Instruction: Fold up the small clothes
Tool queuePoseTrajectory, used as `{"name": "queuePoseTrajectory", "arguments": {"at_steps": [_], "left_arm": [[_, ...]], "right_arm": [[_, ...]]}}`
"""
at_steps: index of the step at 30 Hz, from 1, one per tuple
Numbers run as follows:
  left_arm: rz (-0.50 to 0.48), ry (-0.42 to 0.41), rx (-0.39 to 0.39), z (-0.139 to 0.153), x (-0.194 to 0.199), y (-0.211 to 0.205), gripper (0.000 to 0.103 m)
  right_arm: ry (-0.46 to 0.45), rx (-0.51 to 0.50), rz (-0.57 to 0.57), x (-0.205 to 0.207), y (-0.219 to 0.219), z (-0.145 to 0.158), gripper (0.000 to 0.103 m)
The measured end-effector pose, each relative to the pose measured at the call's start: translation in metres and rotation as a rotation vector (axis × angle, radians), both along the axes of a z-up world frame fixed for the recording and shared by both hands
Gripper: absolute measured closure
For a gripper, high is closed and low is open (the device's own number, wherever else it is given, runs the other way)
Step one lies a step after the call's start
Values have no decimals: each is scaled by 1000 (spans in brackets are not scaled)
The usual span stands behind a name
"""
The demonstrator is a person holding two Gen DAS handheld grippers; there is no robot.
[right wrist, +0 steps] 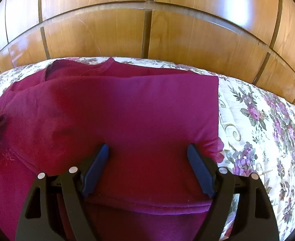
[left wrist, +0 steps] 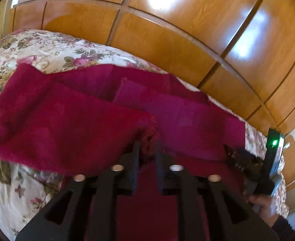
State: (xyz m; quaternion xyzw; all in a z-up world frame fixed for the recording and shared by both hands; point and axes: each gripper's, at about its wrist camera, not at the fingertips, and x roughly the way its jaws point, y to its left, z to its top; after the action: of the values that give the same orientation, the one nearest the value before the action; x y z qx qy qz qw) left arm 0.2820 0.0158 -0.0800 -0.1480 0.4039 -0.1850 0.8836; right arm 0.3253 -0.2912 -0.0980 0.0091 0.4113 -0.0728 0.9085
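A dark red garment (left wrist: 71, 120) lies on a floral bedspread (left wrist: 37, 46). My left gripper (left wrist: 148, 147) is shut on a bunched edge of the garment and holds that part lifted, so a flap hangs across the left wrist view. In the right wrist view the garment (right wrist: 127, 110) lies partly folded, with its neckline at the far side. My right gripper (right wrist: 148, 150) is open, with its blue fingers (right wrist: 99, 160) spread just above the near folded edge and nothing between them. The right gripper also shows at the right edge of the left wrist view (left wrist: 245, 160).
A glossy wooden wardrobe (right wrist: 147, 30) stands right behind the bed. Bare floral bedspread (right wrist: 267, 130) lies to the right of the garment. A person's hand (left wrist: 265, 202) holds the right gripper's handle.
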Motion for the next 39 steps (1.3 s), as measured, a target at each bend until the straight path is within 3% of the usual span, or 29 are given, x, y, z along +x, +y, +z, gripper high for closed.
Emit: {"name": "queuePoseTrajectory", "arguments": {"at_steps": [1, 5, 9, 14, 16, 18, 20, 23, 26, 29, 30, 31, 32, 35, 39], "left_arm": [[11, 2, 6, -1, -6, 5, 67], [32, -27, 43, -3, -33, 16, 66], [72, -61, 142, -15, -60, 28, 66], [67, -76, 119, -34, -68, 38, 66], [73, -79, 110, -37, -67, 38, 66], [75, -86, 105, -39, -68, 38, 66], [76, -96, 97, -40, -69, 38, 66], [76, -106, 90, -40, -70, 37, 66], [76, -113, 85, -40, -70, 38, 66], [76, -119, 73, -41, -72, 38, 66], [76, -120, 65, -42, -72, 39, 66], [75, -121, 63, -42, -72, 39, 66], [75, -122, 61, -42, -72, 39, 66], [74, -124, 55, -43, -72, 40, 66], [74, -125, 53, -42, -73, 39, 66]], "right_arm": [[1, 1, 0, 0, 0, 0, 22], [7, -2, 1, 1, 0, 1, 22], [17, -12, 2, 4, 1, 2, 22], [-21, -30, -4, -3, 8, 22, 23], [-54, 46, 32, -10, 18, 34, 23], [-54, 194, 126, -14, 38, 44, 25], [-14, 335, 249, -12, 65, 46, 29], [74, 458, 394, -5, 113, 37, 44], [149, 475, 463, 6, 153, 21, 50], [202, 478, 453, 21, 176, 5, 55], [206, 463, 455, 26, 182, 4, 65], [210, 440, 466, 28, 188, 5, 84], [216, 413, 483, 30, 196, 8, 92], [124, 316, 523, 24, 205, 37, 95], [-38, 328, 522, 13, 185, 94, 96]]}}
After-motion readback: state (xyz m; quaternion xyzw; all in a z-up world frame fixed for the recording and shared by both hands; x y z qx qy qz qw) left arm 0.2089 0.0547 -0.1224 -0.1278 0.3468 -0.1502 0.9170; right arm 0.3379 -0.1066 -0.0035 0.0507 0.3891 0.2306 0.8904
